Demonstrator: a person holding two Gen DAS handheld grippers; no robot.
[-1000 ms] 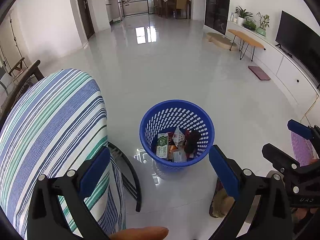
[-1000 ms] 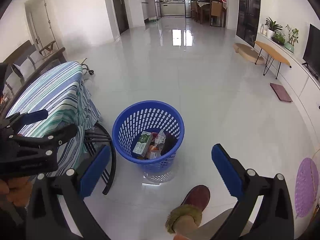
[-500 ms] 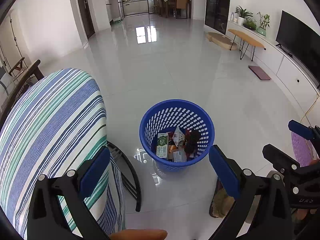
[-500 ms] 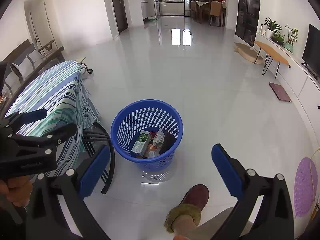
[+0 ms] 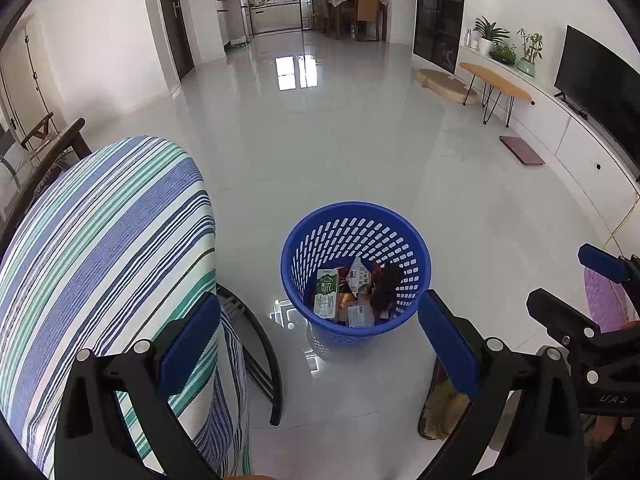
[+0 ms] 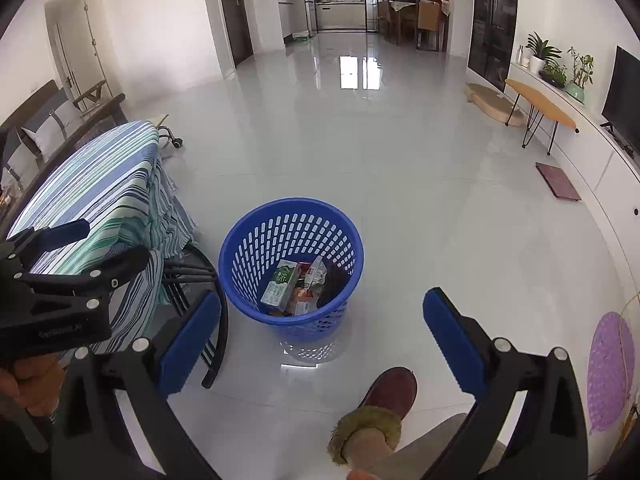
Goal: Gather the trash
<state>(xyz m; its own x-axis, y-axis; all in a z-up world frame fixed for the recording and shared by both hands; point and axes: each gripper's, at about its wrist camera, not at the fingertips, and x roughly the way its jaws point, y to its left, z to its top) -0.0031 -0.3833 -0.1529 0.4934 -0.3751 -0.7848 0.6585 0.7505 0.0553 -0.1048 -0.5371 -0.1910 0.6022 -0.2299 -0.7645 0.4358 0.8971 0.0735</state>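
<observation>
from my left camera the slipper [image 5: 438,408] is mostly hidden behind my own blue pad, and the striped table [image 5: 100,264] is cut off at the frame's edge. down in the blue basket [image 5: 298,264] the trash is a jumble; i can make out one green-and-white milk carton [image 5: 326,294], a white wrapper [image 5: 358,274] and something dark red [image 5: 384,284], the rest is too tangled to count. one basket, standing upright on the glossy floor [image 6: 400,160] just beside the table's black legs, its walls perforated all round. my left gripper [image 5: 320,340] has its pads spread wide with nothing between them; my right gripper [image 6: 320,334] is likewise spread and holds nothing, above one brown slipper [image 6: 390,390].
</observation>
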